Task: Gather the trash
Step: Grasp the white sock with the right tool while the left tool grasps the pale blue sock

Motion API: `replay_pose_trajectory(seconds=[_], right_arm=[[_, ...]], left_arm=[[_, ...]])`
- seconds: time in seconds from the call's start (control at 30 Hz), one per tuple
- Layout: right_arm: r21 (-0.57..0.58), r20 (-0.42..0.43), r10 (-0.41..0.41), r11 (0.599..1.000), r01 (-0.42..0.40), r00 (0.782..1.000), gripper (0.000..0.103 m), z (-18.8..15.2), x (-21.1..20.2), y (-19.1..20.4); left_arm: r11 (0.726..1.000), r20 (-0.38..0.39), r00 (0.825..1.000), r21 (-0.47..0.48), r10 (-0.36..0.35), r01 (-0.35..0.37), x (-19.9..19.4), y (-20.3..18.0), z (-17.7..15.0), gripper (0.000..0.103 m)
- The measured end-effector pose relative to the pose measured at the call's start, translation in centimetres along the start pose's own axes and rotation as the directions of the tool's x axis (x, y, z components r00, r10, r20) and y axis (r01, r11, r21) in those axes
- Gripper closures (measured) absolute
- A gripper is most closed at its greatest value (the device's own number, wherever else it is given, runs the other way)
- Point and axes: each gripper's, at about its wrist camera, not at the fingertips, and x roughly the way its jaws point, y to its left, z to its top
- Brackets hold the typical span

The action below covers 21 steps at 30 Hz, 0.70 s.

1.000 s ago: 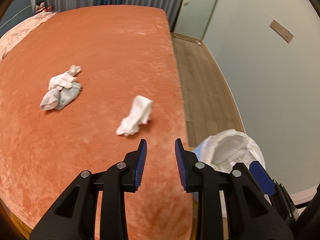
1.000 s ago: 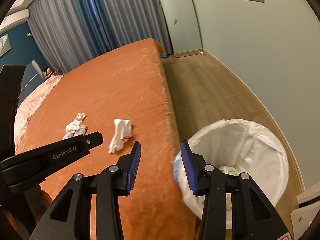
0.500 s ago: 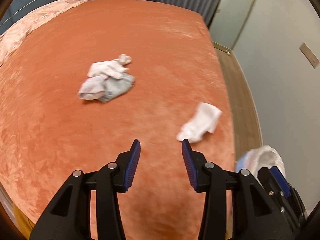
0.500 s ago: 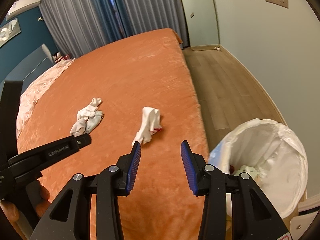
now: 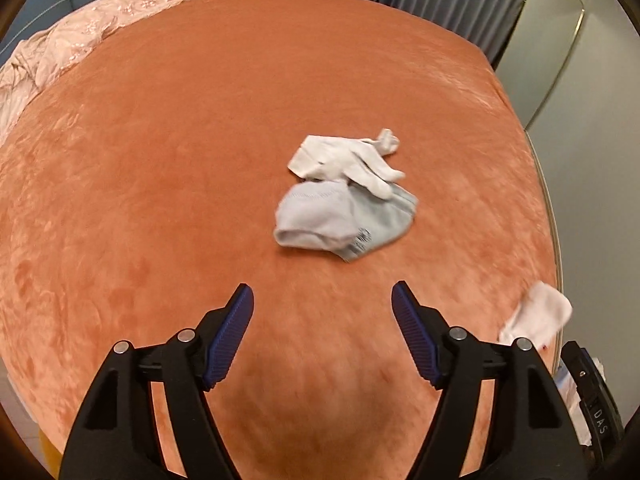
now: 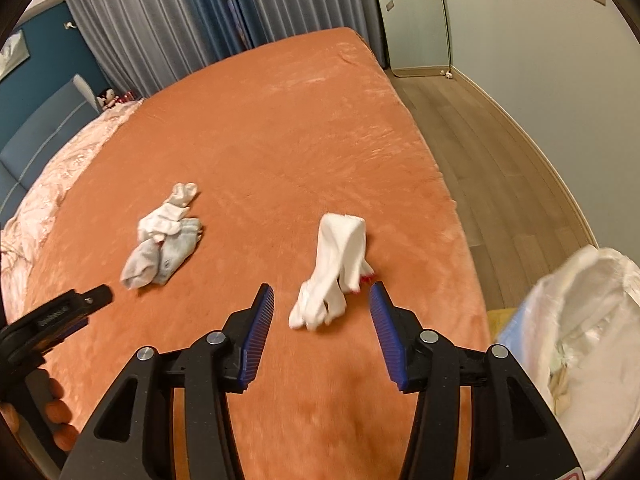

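Here the left gripper [image 5: 322, 300] is opening over the orange bed [image 5: 160, 160], nothing between its jaws, the grey sock [image 5: 340, 216] beyond. The right gripper [image 6: 322, 300] is opening too, pads clear of the white sock [image 6: 336, 276] ahead. The bin [image 6: 580, 320] stands right. Lettering is blurred.

Both claws, left claw [image 5: 322, 300] and right claw [image 6: 321, 300], are chunky black plastic frames with ribbed blue pads and silver screws.

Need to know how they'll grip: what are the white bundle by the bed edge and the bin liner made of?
White folded bundle: soft knit fabric, matte, looks like socks; limp folds, red-tipped ends. White bin liner: thin plastic film, slightly glossy and translucent, crinkled at the rim.
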Motion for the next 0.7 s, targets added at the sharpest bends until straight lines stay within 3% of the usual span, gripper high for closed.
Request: replay_pose_trajectory(seconds=[0.17,0.37,0.43,0.57,0.7], right_arm=[[0.02,-0.032,-0.03,0.999,0.031,0.999,0.054,0.9,3.5,0.3],[0.05,-0.072,-0.048,0.997,0.051,0.996,0.054,1.0,6.2,0.1],[0.072,-0.085,-0.046,0.996,0.053,0.995,0.06,0.8,6.8,-0.1],[0.054,-0.103,-0.037,0.998,0.043,0.994,0.088,0.4,7.3,0.2],[0.04,-0.094,0.002,0.999,0.001,0.996,0.094,0.5,6.6,1.3]], left_arm=[[0.998,-0.055,0.998,-0.057,-0.032,0.029,3.6,1.5,2.8,0.034],[0.998,-0.09,0.995,-0.057,-0.043,0.038,7.0,1.5,4.9,0.034],[0.998,-0.105,0.994,-0.049,-0.04,0.035,8.0,1.4,5.2,0.043],[0.998,-0.095,0.994,-0.031,-0.056,0.053,7.9,1.2,5.1,0.059],[0.999,-0.069,0.997,0.014,-0.038,0.04,6.7,0.7,4.6,0.08]])
